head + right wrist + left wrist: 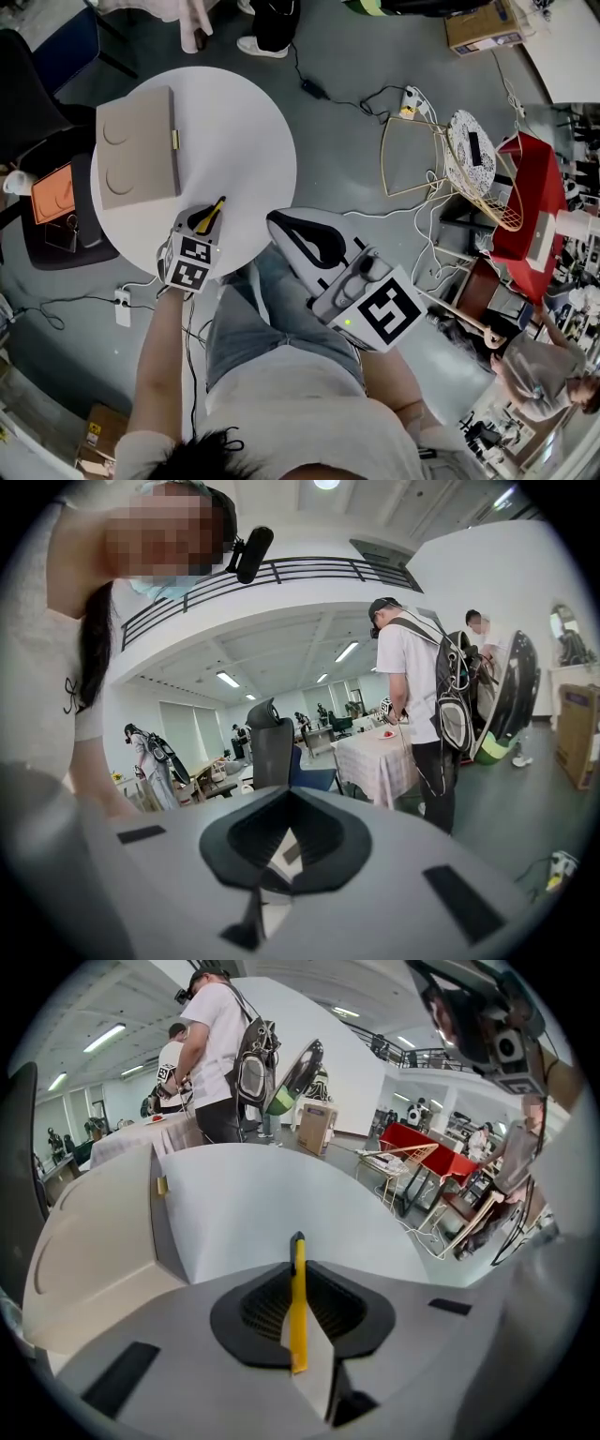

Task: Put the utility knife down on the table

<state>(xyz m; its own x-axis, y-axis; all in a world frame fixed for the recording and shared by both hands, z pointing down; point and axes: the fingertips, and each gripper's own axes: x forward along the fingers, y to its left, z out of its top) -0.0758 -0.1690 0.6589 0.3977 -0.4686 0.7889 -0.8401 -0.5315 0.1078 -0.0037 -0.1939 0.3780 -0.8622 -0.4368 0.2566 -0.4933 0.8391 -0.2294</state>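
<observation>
I'm holding the left gripper [208, 217] at the 6 o'clock edge of the round white table [246, 122], its jaws pinching the yellow utility knife [298, 1297], whose black tip is pointing toward 12 o'clock over the tabletop; I can't tell whether the knife is touching the surface. A flat beige case [137, 146] is lying on the table's 9 o'clock side. I'm carrying the right gripper [281, 225] off the table, at 3 o'clock from the left one, its jaws closed together on nothing.

Beige case [138, 147], orange box [52, 192], red cart [532, 202], wire chair [473, 159]
</observation>
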